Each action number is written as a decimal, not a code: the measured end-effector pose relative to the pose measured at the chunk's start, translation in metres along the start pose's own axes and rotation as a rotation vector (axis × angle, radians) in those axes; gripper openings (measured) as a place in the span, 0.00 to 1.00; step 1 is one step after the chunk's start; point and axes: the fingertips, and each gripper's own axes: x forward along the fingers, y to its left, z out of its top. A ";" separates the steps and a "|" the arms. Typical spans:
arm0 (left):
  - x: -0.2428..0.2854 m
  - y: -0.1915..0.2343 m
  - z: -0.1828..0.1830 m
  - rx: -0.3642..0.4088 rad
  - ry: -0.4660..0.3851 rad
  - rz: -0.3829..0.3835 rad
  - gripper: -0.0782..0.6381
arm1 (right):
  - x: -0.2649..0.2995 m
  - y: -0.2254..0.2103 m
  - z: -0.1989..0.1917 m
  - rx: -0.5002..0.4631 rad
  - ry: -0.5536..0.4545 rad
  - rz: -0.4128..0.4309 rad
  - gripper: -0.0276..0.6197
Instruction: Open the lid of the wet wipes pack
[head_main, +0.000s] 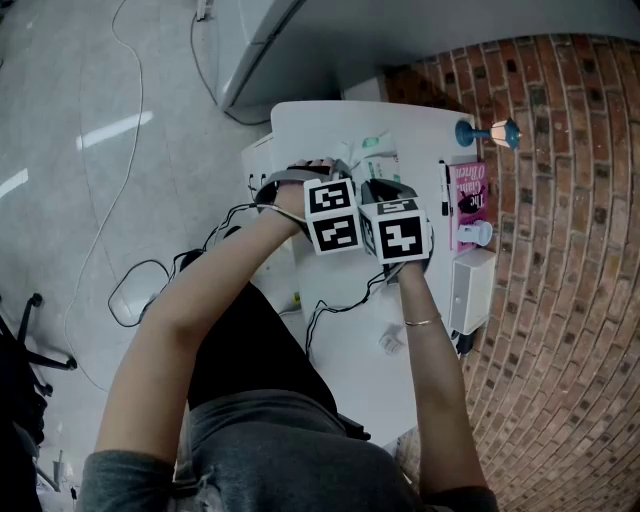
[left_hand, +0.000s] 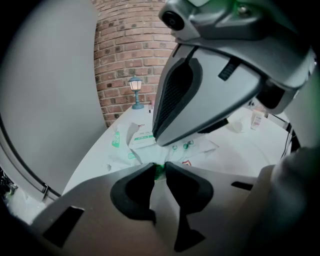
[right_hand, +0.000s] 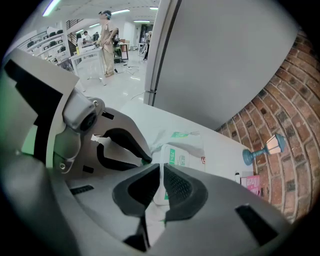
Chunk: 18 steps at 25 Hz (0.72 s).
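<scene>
The wet wipes pack (head_main: 373, 158), white with green print, lies on the small white table (head_main: 350, 330). Both grippers meet over it, and their marker cubes hide most of it in the head view. My left gripper (left_hand: 160, 168) has its tips nearly together, pinching a green bit of the pack's edge (left_hand: 158, 171). In the right gripper view the pack's white lid (right_hand: 178, 159) lies just beyond my right gripper (right_hand: 161, 171), whose narrow jaws grip a white strip of that lid. The right gripper's grey body (left_hand: 200, 95) fills the top of the left gripper view.
A small blue lamp figurine (head_main: 492, 132), a pink book (head_main: 468, 192), a white bottle (head_main: 474, 233) and a white box (head_main: 470, 288) line the table's right side by the brick wall (head_main: 570, 300). A grey cabinet (head_main: 270, 40) stands behind. Cables (head_main: 140, 290) trail on the floor.
</scene>
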 end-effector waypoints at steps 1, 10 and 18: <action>0.000 0.000 0.000 0.000 0.000 0.000 0.23 | 0.000 0.000 0.001 -0.001 -0.006 0.000 0.09; 0.000 0.002 -0.004 -0.016 0.022 -0.012 0.23 | -0.026 -0.041 -0.001 -0.036 -0.023 -0.078 0.06; -0.001 0.002 -0.001 0.006 0.006 0.013 0.23 | -0.025 -0.047 0.001 -0.034 -0.048 -0.101 0.06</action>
